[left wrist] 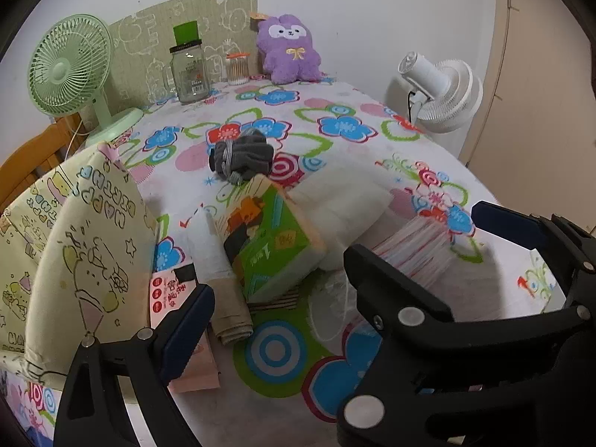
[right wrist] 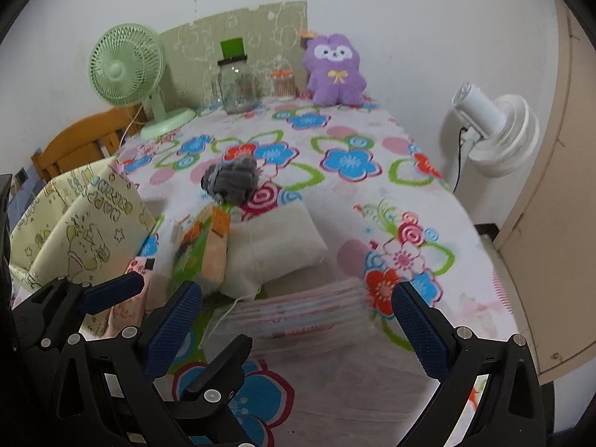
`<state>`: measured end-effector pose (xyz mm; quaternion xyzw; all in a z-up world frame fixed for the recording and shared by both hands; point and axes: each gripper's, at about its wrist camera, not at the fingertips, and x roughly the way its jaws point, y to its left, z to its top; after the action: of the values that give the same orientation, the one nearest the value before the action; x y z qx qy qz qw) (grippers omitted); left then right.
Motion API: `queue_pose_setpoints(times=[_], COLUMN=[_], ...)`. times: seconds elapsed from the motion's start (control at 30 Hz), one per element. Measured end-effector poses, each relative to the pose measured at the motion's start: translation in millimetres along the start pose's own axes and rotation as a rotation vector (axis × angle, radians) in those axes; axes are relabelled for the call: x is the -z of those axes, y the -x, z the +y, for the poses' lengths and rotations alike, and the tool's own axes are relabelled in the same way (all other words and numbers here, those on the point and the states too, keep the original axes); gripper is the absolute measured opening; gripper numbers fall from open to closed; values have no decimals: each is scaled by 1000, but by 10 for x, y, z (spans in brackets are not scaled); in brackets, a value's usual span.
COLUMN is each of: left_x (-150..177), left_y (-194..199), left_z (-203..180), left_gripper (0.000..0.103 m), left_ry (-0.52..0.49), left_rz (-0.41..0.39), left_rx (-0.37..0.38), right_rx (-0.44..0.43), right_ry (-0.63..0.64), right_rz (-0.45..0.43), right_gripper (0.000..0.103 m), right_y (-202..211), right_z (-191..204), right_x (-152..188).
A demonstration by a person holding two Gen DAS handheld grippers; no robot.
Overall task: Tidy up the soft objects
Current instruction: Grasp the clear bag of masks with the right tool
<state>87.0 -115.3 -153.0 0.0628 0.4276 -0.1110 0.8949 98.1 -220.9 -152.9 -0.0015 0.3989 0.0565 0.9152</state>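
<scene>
Beige folded cloth (left wrist: 231,309) shows only from the left wrist.

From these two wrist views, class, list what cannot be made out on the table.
- Storage bin: its inside, left wrist view; its own wall blocks it.
- Pink packet: mostly hidden by left gripper fingers.
- Striped pack: blurred, contents unreadable, right wrist view.
- Jar label: too small.
</scene>
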Motion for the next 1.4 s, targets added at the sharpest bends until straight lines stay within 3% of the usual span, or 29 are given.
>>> queue_pose_setpoints(times=[0.47, 0.87, 1.07, 1.4], left_x=[88, 122, 113, 32], left_y=[-147, -149, -122, -112], left_z=[52, 32, 34, 79], left_gripper=[97, 97, 97, 94], left_ry=[-8, -30, -13, 16], left_rz=[36, 68, 59, 43], left_rx=[18, 26, 32, 22], right_rx=[-15, -3, 10, 47], right_ry=[-7, 22, 27, -26], right_rz=[100, 128, 119, 71], right_gripper=[103, 99, 90, 90], right_y=[-321, -418, -390, -233], right_z=[-15, 9, -13, -185], right_x=[79, 109, 99, -15])
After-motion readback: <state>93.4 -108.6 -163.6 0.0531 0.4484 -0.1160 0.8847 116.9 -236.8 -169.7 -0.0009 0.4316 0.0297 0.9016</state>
